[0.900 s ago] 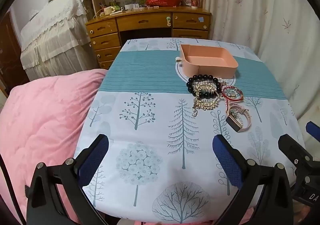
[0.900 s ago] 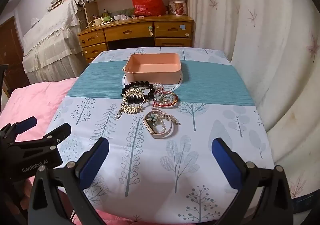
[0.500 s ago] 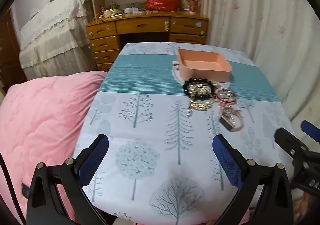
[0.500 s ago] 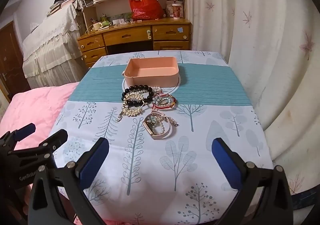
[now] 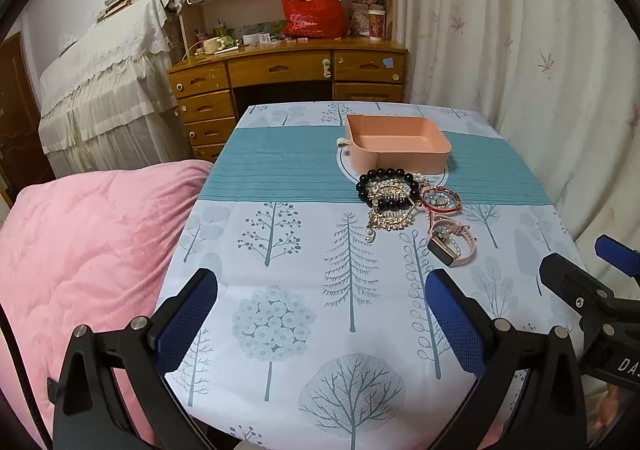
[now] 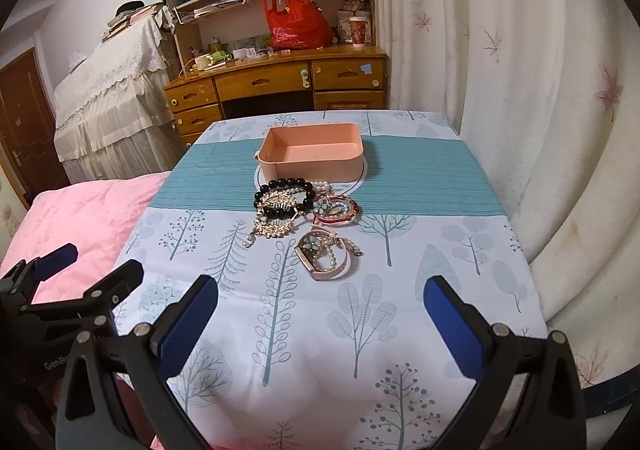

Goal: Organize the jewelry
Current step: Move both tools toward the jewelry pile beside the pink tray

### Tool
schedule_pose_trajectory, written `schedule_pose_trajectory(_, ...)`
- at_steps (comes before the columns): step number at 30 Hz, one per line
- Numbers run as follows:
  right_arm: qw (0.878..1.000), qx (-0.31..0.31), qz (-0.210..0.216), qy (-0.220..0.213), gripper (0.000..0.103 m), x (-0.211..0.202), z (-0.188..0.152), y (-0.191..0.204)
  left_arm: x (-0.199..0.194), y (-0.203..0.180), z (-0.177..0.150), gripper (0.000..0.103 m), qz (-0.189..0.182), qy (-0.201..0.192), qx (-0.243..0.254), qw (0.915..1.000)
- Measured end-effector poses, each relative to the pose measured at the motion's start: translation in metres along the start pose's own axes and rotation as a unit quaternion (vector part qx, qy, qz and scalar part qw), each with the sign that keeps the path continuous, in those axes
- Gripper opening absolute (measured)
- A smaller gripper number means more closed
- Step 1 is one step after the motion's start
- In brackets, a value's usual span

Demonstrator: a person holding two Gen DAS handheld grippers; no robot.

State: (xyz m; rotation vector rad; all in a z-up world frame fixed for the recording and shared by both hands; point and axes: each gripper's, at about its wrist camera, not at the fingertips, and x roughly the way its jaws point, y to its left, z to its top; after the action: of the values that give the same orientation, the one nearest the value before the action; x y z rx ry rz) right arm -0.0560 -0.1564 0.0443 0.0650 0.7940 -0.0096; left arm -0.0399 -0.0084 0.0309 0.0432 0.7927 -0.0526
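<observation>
- White letters "DA", cut off by the frame edge, mark the black body of the right gripper (image 5: 600,274).
- "GenRo", likewise cut short, is printed on the left gripper (image 6: 92,264).

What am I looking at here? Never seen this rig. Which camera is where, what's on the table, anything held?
No robot: a person holds a pair of tongs in each hand, each with a fisheye camera looking along its fingers. One picture looks past the left tongs, the other past the right tongs. Both stand open and empty above the tablecloth. On it lie an empty pink tray, a black bead bracelet, a gold piece, a red bracelet and a pink watch.
</observation>
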Motion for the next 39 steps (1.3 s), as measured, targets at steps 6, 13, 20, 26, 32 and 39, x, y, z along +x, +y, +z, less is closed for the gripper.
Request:
schedule_pose_trajectory(6, 1.0, 0.0, 0.001, -0.013, 0.103, -0.008, 0.001, -0.001, -0.003, -0.004, 0.002, 0.102, 0.003, -0.006, 0.007, 0.9999)
schedule_pose_trajectory(13, 1.0, 0.01, 0.005, -0.02, 0.103, -0.014, 0.0, -0.006, -0.009, -0.006, 0.001, 0.102, 0.008, -0.013, 0.009, 0.9998)
schedule_pose_trajectory(20, 1.0, 0.015, 0.015, -0.019, 0.103, -0.013, -0.001, -0.007, -0.007, -0.005, 0.002, 0.102, 0.016, -0.005, 0.008, 0.9998)
schedule_pose_trajectory(26, 1.0, 0.02, 0.019, -0.013, 0.103, -0.007, 0.002, -0.007, 0.003, 0.001, 0.005, 0.102, 0.022, 0.006, 0.006, 0.9997)
schedule_pose_trajectory(32, 1.0, 0.019, 0.015, -0.006, 0.103, 0.004, 0.007, -0.008, 0.017, 0.0, 0.011, 0.102, 0.025, 0.017, 0.006, 0.9995)
schedule_pose_trajectory(39, 1.0, 0.027, 0.014, -0.009, 0.103, 0.017, 0.012, -0.015, 0.033, -0.005, 0.018, 0.102, 0.025, 0.027, 0.013, 0.9993)
